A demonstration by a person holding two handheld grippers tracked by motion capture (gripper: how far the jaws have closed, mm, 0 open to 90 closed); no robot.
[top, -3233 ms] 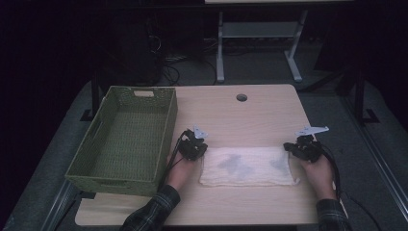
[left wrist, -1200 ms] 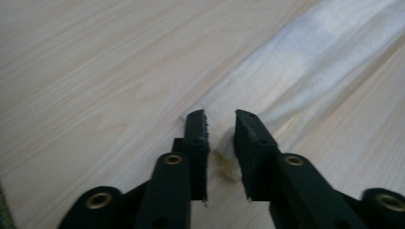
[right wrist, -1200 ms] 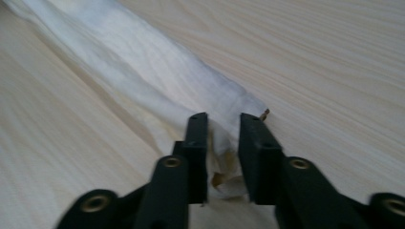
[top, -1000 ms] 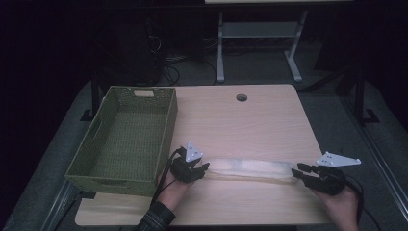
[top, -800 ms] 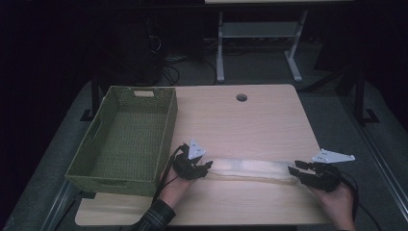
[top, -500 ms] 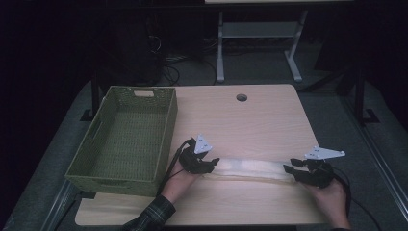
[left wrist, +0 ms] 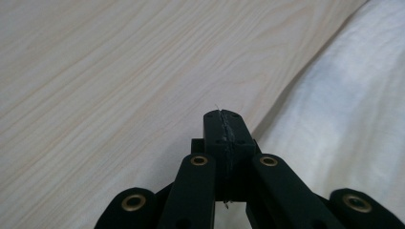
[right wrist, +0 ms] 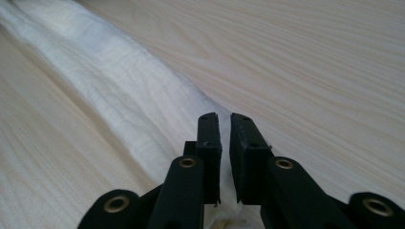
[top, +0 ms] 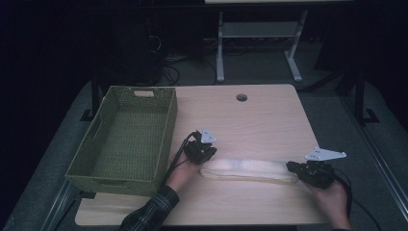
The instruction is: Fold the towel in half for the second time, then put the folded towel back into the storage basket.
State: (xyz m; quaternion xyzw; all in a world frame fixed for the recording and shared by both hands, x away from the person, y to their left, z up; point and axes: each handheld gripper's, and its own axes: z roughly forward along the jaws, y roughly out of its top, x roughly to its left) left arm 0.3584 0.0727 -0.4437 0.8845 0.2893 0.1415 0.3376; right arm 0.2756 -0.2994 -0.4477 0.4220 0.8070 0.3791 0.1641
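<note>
Wooden table point(top: 260, 120) held our folded white cloth point(top: 248, 170), long strip near front edge, green basket point(top: 127, 137) at left. Our left gripper point(left wrist: 223, 125) had just closed, jaws together at cloth's left end. Our right gripper point(right wrist: 225, 125) had been closing, narrow gap over cloth's right end.

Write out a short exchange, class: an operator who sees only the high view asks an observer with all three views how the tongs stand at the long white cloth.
Operator: Are the left tongs gripping the cloth?
Observer: In the left gripper view, the left tongs have just closed, pad against pad. The cloth lies beside the tips, not visibly between them.
Operator: And the right tongs?
Observer: In the right gripper view, the right tongs have just been closing. A narrow slit remains, with the cloth under the tips. I cannot tell whether they pinch it.
</note>
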